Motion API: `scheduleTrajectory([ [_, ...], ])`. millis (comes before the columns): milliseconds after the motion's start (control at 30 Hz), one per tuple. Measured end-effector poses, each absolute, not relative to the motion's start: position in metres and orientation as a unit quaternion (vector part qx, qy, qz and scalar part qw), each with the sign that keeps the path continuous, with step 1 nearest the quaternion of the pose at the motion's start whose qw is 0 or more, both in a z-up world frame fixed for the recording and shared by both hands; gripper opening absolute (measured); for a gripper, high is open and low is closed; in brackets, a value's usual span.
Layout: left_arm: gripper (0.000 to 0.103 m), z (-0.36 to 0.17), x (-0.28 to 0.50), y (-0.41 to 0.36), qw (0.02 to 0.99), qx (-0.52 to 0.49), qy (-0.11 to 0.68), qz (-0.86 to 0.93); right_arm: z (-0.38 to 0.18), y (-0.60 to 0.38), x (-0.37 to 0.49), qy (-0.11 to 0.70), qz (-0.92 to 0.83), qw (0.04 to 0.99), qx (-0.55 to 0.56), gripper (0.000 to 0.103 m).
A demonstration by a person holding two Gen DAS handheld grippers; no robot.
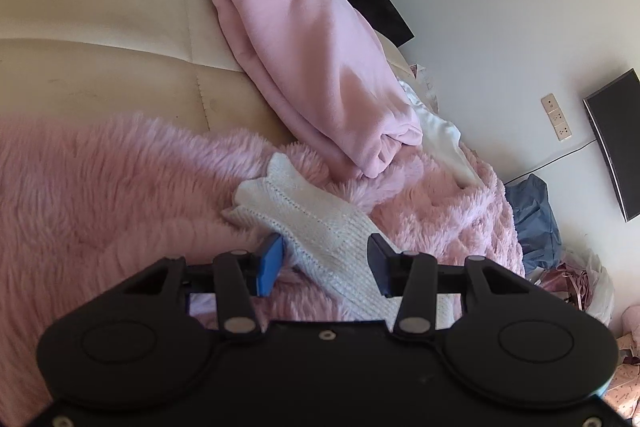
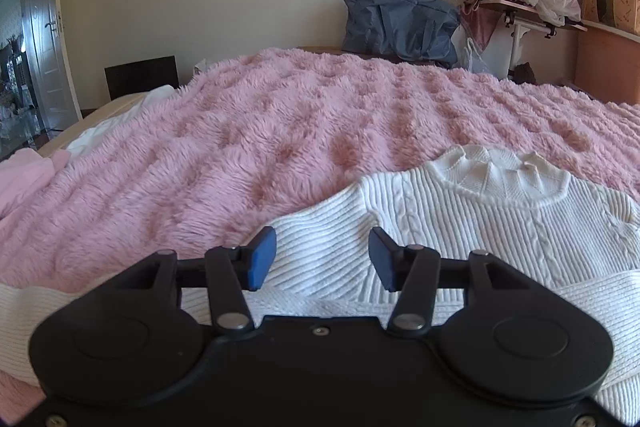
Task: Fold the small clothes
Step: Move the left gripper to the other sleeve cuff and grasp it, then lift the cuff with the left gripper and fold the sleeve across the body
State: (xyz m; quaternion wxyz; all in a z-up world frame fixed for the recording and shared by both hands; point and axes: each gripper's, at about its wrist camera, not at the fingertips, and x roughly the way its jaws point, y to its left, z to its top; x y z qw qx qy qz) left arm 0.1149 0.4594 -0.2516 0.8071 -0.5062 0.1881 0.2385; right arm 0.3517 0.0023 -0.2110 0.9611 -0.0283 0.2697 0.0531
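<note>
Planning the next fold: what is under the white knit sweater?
The white knit sweater lies directly on the fluffy pink blanket, which shows all round it. Anything beneath its body is covered.

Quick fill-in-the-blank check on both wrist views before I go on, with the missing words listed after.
1. The white knit sweater lies on a fluffy ____ blanket.
2. The left gripper is ____, a white sleeve between its fingers.
3. The right gripper is ____.
4. The folded pink garment lies ____ the sleeve.

Missing: pink; open; open; beyond
</note>
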Motion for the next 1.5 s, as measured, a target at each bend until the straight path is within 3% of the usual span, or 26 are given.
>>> scheduleTrajectory([
  [200, 0.046, -0.257, 0.116, 0.464, 0.812, -0.511, 0.163, 0.232, -0.228, -0.011, 0.338, 0.289, 0.055, 0.956, 0.002, 0.053],
  [400, 0.047, -0.254, 0.109, 0.456, 0.795, -0.508, 0.194, 0.269, -0.231, -0.010, 0.337, 0.287, 0.061, 0.956, -0.002, 0.056],
  [700, 0.046, -0.268, 0.110, 0.464, 0.782, -0.544, 0.153, 0.264, -0.230, -0.010, 0.338, 0.292, 0.061, 0.955, -0.001, 0.057],
  [800, 0.041, -0.265, 0.115, 0.467, 0.790, -0.540, 0.144, 0.252, -0.230, -0.009, 0.337, 0.292, 0.060, 0.954, -0.006, 0.057],
  [900, 0.004, -0.258, 0.117, 0.468, 0.802, -0.528, 0.145, 0.236, -0.230, -0.007, 0.337, 0.294, 0.061, 0.954, -0.010, 0.059],
  [1167, 0.003, -0.240, 0.108, 0.458, 0.811, -0.525, 0.111, 0.234, -0.230, -0.007, 0.339, 0.298, 0.061, 0.953, -0.010, 0.061],
  [1500, 0.003, -0.161, 0.128, 0.417, 0.858, -0.497, 0.047, 0.121, -0.200, -0.053, 0.288, 0.250, 0.023, 0.968, -0.011, 0.066],
])
